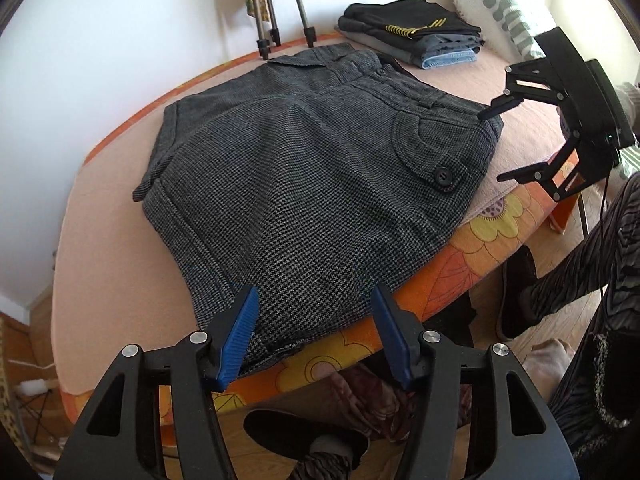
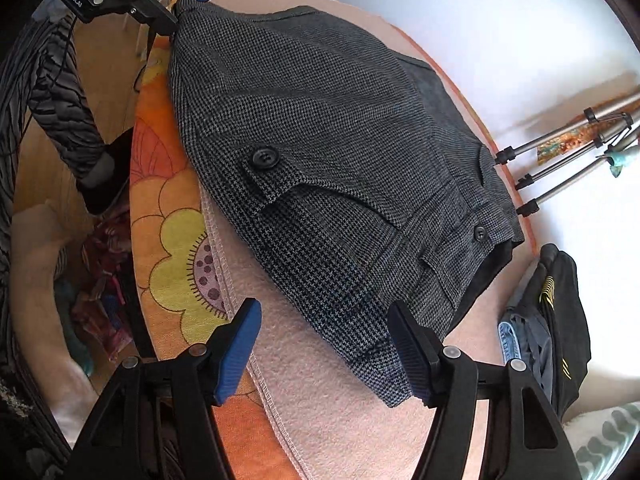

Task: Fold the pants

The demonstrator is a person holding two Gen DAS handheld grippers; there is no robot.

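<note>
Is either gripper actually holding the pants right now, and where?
Neither grips yet: left gripper straddles the grey pants' near edge, right gripper their waistband corner, jaws open.

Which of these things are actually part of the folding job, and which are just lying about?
Part of the job:
- grey houndstooth pants
- left gripper
- right gripper
- pink blanket they lie on

Just lying about:
- stack of folded clothes
- tripod legs
- patterned cushion

Pants point(image 1: 304, 168) flat on table point(image 1: 100, 240); folded clothes stack point(image 1: 416, 36) behind; tripod legs point(image 1: 280, 8) beyond edge.
</note>
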